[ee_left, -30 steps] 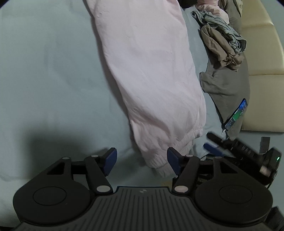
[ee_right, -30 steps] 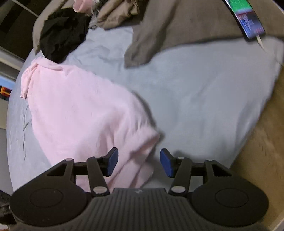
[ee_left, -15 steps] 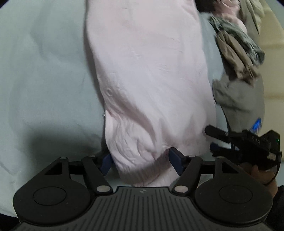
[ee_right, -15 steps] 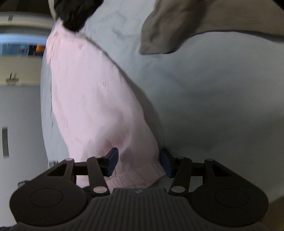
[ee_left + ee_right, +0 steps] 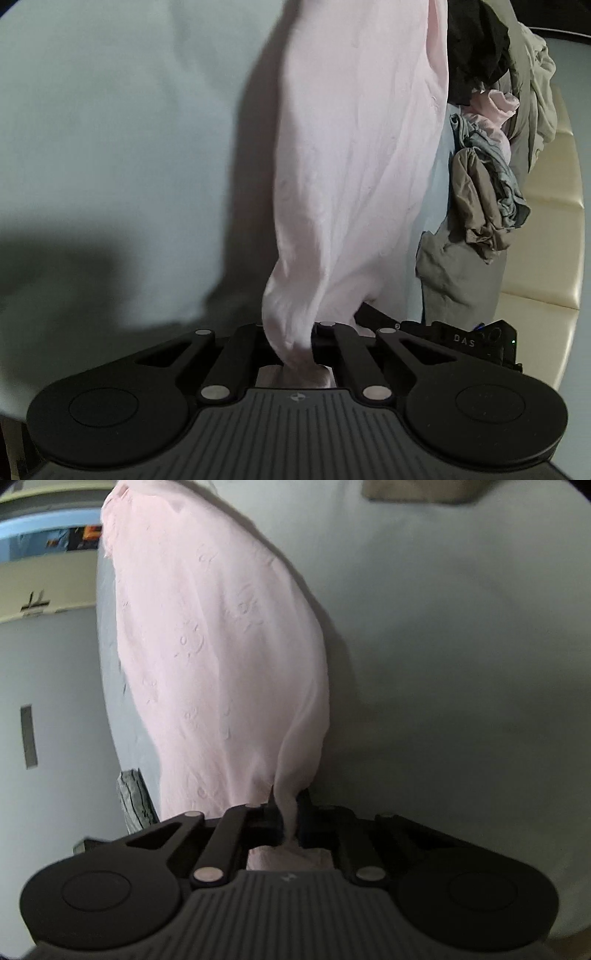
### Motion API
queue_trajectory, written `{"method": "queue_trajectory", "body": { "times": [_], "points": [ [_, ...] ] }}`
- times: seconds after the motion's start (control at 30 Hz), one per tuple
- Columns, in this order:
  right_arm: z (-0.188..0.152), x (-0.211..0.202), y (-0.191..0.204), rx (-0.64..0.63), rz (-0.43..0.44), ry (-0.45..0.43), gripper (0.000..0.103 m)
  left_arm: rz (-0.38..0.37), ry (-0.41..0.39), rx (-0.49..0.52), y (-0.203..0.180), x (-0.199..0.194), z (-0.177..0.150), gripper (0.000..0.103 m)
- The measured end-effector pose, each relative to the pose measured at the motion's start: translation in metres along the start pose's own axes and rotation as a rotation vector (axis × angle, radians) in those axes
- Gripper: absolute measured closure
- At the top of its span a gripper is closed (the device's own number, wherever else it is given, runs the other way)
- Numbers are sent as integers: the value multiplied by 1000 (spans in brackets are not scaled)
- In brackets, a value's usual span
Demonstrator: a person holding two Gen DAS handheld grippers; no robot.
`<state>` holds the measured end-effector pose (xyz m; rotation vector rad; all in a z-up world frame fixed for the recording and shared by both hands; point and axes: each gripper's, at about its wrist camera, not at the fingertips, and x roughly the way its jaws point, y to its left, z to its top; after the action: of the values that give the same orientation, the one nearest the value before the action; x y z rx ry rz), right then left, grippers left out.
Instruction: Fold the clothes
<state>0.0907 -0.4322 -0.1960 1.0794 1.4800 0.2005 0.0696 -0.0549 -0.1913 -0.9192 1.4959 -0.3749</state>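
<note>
Two hand-held grippers, left [image 5: 291, 350] and right [image 5: 290, 821], pinch the pink garment [image 5: 354, 166]'s near end; its length runs straight away across the bed [image 5: 110, 147].

A pale grey-blue bedsheet [image 5: 110, 129] fills the view under dim light with deep shadow lying across it, a cream padded headboard [image 5: 546, 258] runs along its far side, and beyond the bed's edge stand a grey floor [image 5: 55, 701] and a cream wall [image 5: 48, 579].
</note>
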Motion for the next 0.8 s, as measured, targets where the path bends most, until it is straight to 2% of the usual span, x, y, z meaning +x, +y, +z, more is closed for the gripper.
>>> {"method": "queue_trajectory", "body": {
  "times": [0.13,0.27,0.37,0.5,0.6,0.63,0.67,0.73,0.8],
  "points": [
    [-37,2,17,21,-38,27,97,20,39,-6,12,-24,-11,102],
    [-84,11,47,20,-72,73,97,74,90,66,26,-56,-22,102],
    [-115,29,63,31,-106,99,97,105,114,65,47,-76,-30,102],
    [-148,68,58,59,-199,167,97,187,187,87,73,-78,-46,102],
    [-163,81,55,63,-256,200,97,198,201,70,83,-74,-51,102],
    [-162,82,57,50,-265,196,97,207,206,69,84,-71,-49,98],
    [-160,82,60,31,-274,190,93,232,223,72,84,-67,-45,90],
    [-155,81,66,-19,-327,200,91,322,283,90,80,-57,-33,77],
    [-143,78,75,-109,-415,216,85,415,331,91,81,-58,-22,71]
  ]
}}
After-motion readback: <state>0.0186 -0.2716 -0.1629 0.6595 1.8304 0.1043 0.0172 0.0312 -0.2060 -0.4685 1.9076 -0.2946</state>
